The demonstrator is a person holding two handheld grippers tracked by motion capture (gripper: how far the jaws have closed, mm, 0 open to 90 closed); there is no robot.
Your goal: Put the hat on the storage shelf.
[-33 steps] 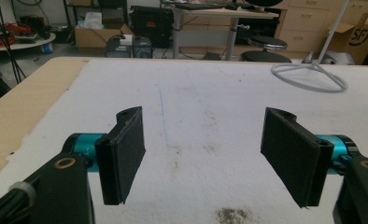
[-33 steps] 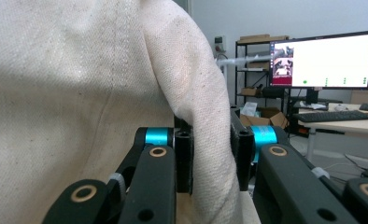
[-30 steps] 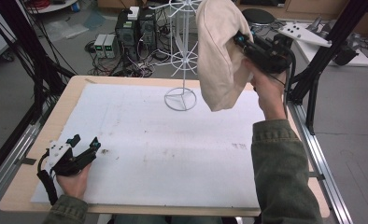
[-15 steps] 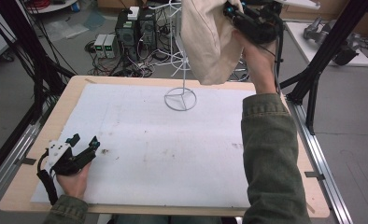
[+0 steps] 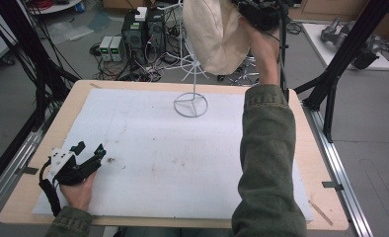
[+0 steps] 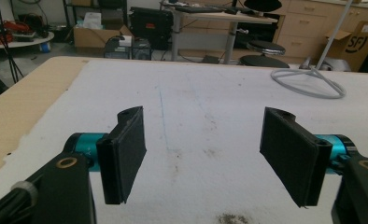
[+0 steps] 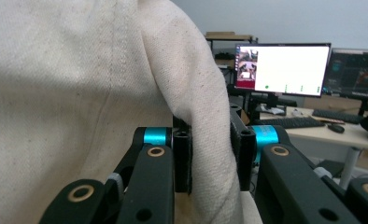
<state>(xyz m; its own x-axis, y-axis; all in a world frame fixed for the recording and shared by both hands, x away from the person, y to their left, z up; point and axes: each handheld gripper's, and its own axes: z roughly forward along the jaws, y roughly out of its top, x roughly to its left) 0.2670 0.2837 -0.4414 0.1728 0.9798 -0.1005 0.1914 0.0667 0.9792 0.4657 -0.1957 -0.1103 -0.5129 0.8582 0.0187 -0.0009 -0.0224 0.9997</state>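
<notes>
From the high view the right gripper [image 5: 259, 12] is lifted well above the far edge of the worktop [image 5: 301, 163], holding a cream cloth bag [image 5: 214, 34] that hangs over the upper part of a white wire stand [image 5: 191, 98]; the stand's ring base sits on the white sheet near the middle of the far edge. The right gripper view adds what the high view cannot: the black jaws are clamped on a fold of the cloth bag [image 7: 88, 93], which passes between them and spreads across the left, with a lit monitor [image 7: 285, 70] behind. The left gripper [image 6: 203, 154] rests low near the near-left corner, jaws spread apart with nothing between them, the stand's base [image 6: 308, 81] far ahead. Compared with a second ago, the bag and right gripper are higher and farther out, while the left gripper has not moved.
</notes>
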